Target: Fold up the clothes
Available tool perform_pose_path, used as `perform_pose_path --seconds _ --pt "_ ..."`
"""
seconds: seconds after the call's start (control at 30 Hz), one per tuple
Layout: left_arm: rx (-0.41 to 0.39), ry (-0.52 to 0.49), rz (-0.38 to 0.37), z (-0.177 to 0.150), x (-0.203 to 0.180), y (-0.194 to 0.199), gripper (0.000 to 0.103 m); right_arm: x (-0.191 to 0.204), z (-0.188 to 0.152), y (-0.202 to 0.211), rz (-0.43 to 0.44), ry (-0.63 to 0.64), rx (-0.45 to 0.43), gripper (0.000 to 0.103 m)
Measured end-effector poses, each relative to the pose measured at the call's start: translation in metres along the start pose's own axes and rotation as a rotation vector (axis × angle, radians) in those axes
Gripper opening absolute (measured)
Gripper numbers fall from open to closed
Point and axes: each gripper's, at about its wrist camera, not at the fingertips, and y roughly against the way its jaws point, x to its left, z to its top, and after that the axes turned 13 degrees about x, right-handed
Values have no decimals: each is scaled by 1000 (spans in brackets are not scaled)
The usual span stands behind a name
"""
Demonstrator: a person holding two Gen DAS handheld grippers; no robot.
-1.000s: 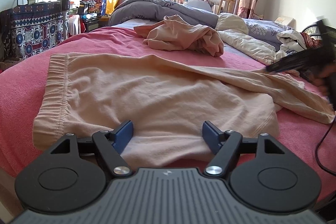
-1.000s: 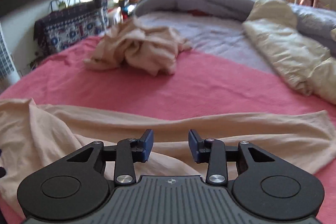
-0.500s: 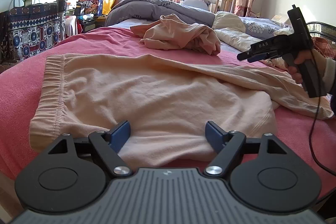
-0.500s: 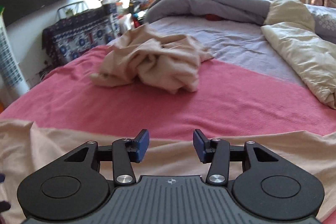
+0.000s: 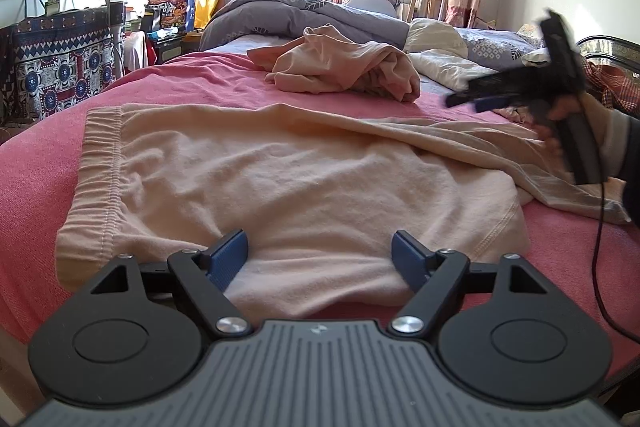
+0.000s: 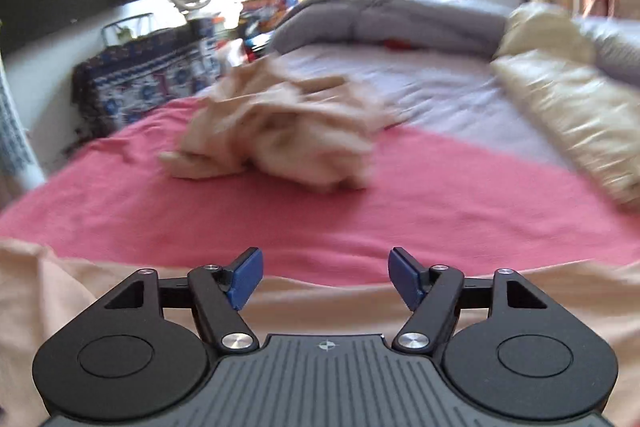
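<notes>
Peach trousers (image 5: 288, 187) lie spread flat on the pink bedspread (image 5: 40, 163), waistband at left, legs trailing right. Left gripper (image 5: 320, 259) hovers over their near edge, jaws apart, empty. Right gripper (image 6: 322, 277) (motion-blurred in the left view) is opening above a leg, nothing between the pads. A crumpled peach garment (image 5: 344, 67) lies farther back.

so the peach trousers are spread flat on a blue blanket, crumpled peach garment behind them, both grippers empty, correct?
Not blue: the blanket is pink-red, as the left wrist view shows. The peach trousers do lie spread on it, the crumpled peach garment behind them, left gripper empty, right gripper empty, jaws opening.
</notes>
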Motion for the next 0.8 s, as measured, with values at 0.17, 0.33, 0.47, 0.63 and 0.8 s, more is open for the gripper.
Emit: perform_pose_path --seconds 0.17,0.33,0.47,0.63,0.8 --pt "4 -5 -7 1 1 0 81 -136 -16 3 -342 -131 9 71" --pt "20 -25 -6 5 1 -2 83 -246 -20 -13 -327 -343 16 71" --pt "35 -40 7 8 -2 -5 85 -265 -18 -45 -276 -303 121 71" --pt "42 -50 17 9 -4 -7 86 -248 -22 -54 -218 -284 123 9" --pt "45 -55 16 8 -3 -7 86 -262 -14 -54 -312 -327 61 6"
